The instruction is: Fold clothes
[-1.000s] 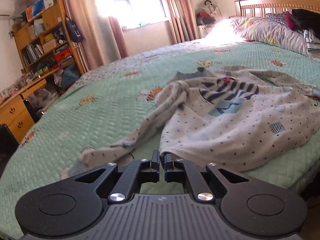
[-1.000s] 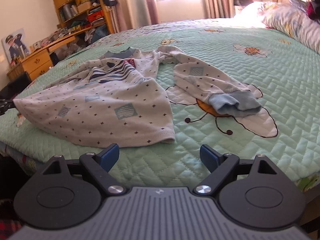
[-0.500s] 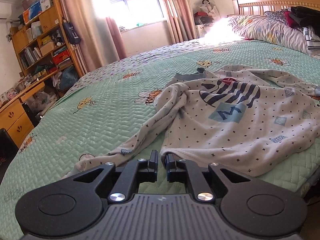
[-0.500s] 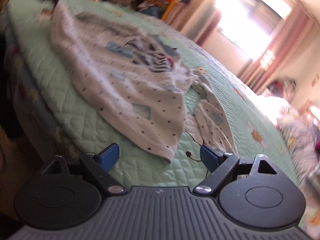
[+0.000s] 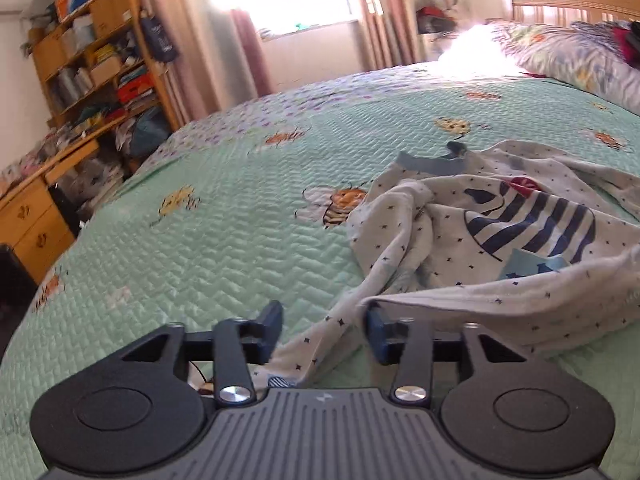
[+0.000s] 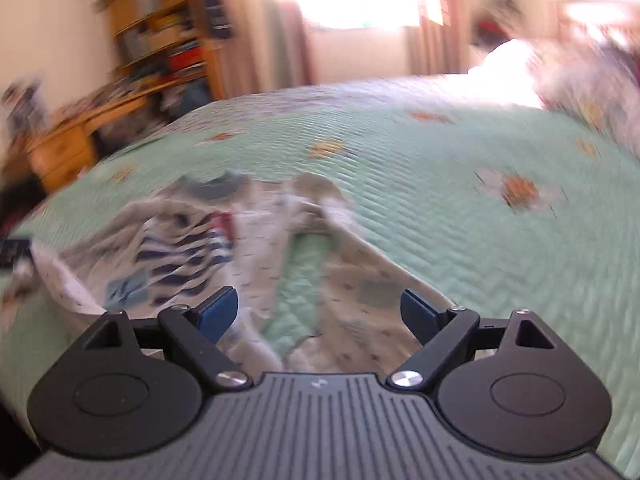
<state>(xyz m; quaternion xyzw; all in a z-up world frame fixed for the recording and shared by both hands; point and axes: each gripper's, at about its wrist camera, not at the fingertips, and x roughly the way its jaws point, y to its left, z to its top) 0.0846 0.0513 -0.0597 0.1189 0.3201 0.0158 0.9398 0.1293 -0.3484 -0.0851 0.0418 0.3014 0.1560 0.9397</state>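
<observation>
A white long-sleeved shirt (image 5: 480,240) with small dark dots, a navy striped print and a blue-grey collar lies crumpled on the green quilt (image 5: 200,240). My left gripper (image 5: 324,324) is low at the shirt's near edge and its jaws are opening. A dotted sleeve runs loosely between the fingers, and the hem droops over the right finger; the pads do not press it. In the blurred right wrist view, my right gripper (image 6: 318,306) stands wide open just above the shirt (image 6: 180,240), with the other sleeve (image 6: 372,280) beneath it and nothing gripped.
The bed's near edge is just below both grippers. A wooden shelf (image 5: 100,60) and desk (image 5: 32,208) full of things stand on the left. Patterned pillows (image 5: 580,56) and a wooden headboard (image 5: 568,4) are at the far right, a curtained window behind.
My left jaws went from shut to parted, and the gripper moved in toward the shirt, whose hem now bunches up. The right view swung back level, closer over the shirt.
</observation>
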